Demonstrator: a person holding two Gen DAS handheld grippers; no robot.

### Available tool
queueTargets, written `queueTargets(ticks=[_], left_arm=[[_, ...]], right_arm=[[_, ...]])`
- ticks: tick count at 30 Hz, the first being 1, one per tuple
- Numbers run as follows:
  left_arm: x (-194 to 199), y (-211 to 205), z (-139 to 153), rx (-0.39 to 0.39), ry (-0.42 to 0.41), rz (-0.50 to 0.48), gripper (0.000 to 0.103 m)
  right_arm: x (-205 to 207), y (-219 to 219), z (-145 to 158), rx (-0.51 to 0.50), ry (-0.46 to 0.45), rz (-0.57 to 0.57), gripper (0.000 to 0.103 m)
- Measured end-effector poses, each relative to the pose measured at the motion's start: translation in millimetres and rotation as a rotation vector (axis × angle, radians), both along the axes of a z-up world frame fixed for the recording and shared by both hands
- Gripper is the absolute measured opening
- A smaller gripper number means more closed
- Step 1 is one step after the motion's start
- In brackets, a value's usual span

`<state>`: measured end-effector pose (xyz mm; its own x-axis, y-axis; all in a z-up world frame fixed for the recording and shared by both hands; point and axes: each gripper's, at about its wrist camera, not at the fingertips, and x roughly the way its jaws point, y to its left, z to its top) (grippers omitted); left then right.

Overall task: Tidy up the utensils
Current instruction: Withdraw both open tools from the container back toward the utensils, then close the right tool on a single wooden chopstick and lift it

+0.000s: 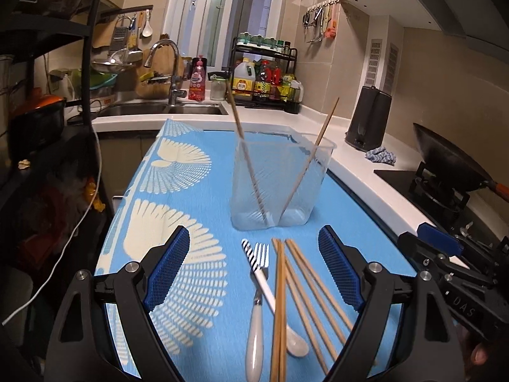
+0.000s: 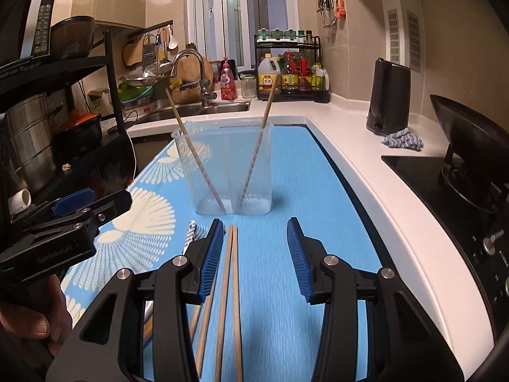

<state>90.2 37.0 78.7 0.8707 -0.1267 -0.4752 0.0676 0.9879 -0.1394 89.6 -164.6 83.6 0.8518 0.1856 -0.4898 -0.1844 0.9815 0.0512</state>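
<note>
The left gripper has its jaws spread wide and gripping nothing, poised over a fork, a white spoon and loose chopsticks lying together on the blue patterned mat that covers the tabletop. The right gripper also has its jaws apart and bare, with a pair of chopsticks lying between them close to the left pad, seemingly untouched. Just beyond stands a clear divided holder with one chopstick leaning in each compartment, and farther off are the sink and a dark wok on the stove.
</note>
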Motion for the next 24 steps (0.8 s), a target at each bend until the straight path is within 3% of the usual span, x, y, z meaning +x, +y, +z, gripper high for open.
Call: queueTargets(ticks=[4,9,11,13,15,19,24], left_arm=[[-8.7,4.6,-16.9,0.007,0.044,0.024,0.079],[-10.0,22.5,-26.7,-0.024,0.080,0.085,0.064],[-11.7,26.2,-32.1,-0.025,0.094,0.090,0.058],[-15.6,26.5,-36.7,-0.023,0.099,0.091,0.054],[-20.0,25.6,-40.1,-0.030,0.096,0.078,0.047],[-28.6,22.3,-55.9,-0.041,0.117,0.072,0.026],[-32.9,10.7,-85.5,-0.073,0.198,0.045,0.022]], right_arm=[[-9.3,-7.7,-15.6,0.018,0.011,0.008,0.043],[-17.0,-16.0,-31.6,0.022,0.036,0.027,0.043],[-19.4,-17.9,-39.8,0.031,0.050,0.041,0.039],[-22.2,-17.9,-47.4,0.035,0.062,0.060,0.029],[-23.9,-17.1,-55.6,0.041,0.079,0.074,0.028],[-28.4,-10.8,-73.3,0.047,0.117,0.105,0.028],[-32.6,-2.5,-93.2,0.017,0.157,0.130,0.028]])
